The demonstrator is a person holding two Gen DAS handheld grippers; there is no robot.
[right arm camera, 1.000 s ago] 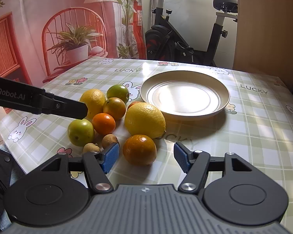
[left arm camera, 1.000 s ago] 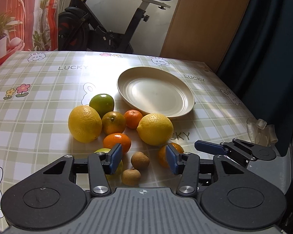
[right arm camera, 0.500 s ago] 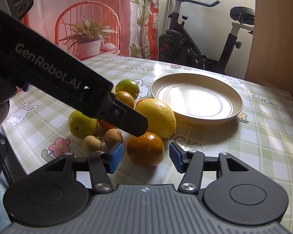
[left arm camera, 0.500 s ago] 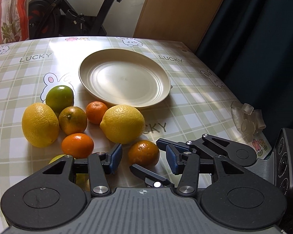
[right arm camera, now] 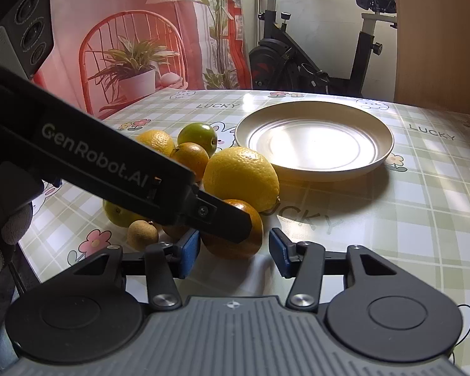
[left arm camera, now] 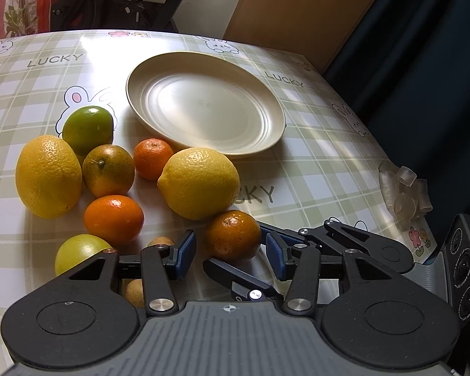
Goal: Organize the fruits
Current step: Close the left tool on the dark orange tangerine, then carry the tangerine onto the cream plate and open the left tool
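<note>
The step in hand appears to be the pickup of the dark orange [left arm camera: 233, 235], which rests on the tablecloth [left arm camera: 313, 156] at the near edge of the fruit pile, touching or just beside the large lemon [left arm camera: 200, 183] behind it. The right gripper [right arm camera: 234, 252] sits low, with its fingers spread wide and one blue pad [right arm camera: 189, 250] on each side of the orange; neither pad touches the peel yet. The left gripper [left arm camera: 228, 258] hangs above the same fruit, fingers also spread and holding nothing, and in the right wrist view its finger crosses over the top of the orange. Only one tool should close here: judged from the framing, the right gripper has the better line, so the left one should lift clear before any squeeze to avoid a collision of fingers. Center the orange between the pads, advance until the widest part of the fruit lies between them, then close slowly and evenly. Excess force would bruise the peel; too little lets a round fruit roll out. Lift straight up before moving sideways, since a sideways drag could nudge the lemon or the small brown fruit [right arm camera: 142, 235] to the left. The plate [right arm camera: 382, 153] stands bare beyond the lemon, apart from the pile, and is the likely destination; lower the orange onto its flat center before releasing.
</note>
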